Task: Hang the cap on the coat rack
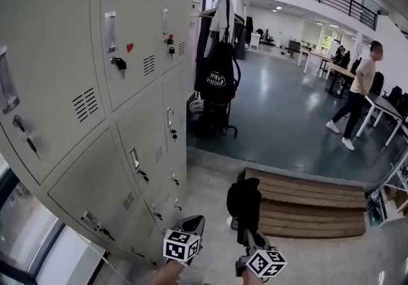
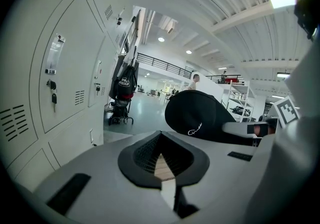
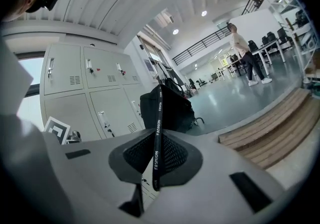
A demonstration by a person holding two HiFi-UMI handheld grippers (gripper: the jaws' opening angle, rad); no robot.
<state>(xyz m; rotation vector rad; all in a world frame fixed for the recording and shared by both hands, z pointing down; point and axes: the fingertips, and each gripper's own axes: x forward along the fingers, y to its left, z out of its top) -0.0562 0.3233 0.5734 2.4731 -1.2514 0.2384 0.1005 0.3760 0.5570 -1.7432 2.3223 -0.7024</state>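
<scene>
Grey-blue flooring runs back through an open office; at the left stands a bank of pale grey lockers [image 1: 95, 86] with keys hanging in their locks; past them the coat rack [image 1: 205, 13] carries a white garment [image 1: 221, 13] and a black bag [image 1: 218, 76] whose white print is too small to read; low in the head view, the left gripper [image 1: 193, 223] has its jaws together with nothing between them; just beside it, the right gripper [image 1: 247, 236] is clamped on a black strap [image 3: 157, 143] printed "FASHION" in white; that strap belongs to the black cap [image 1: 244, 204], which stands above the jaws, well apart from the rack; a small white script mark on the cap cannot be read; further right lies a wooden step [image 1: 306, 204]; a person [image 1: 360, 95] walks beside desks.
</scene>
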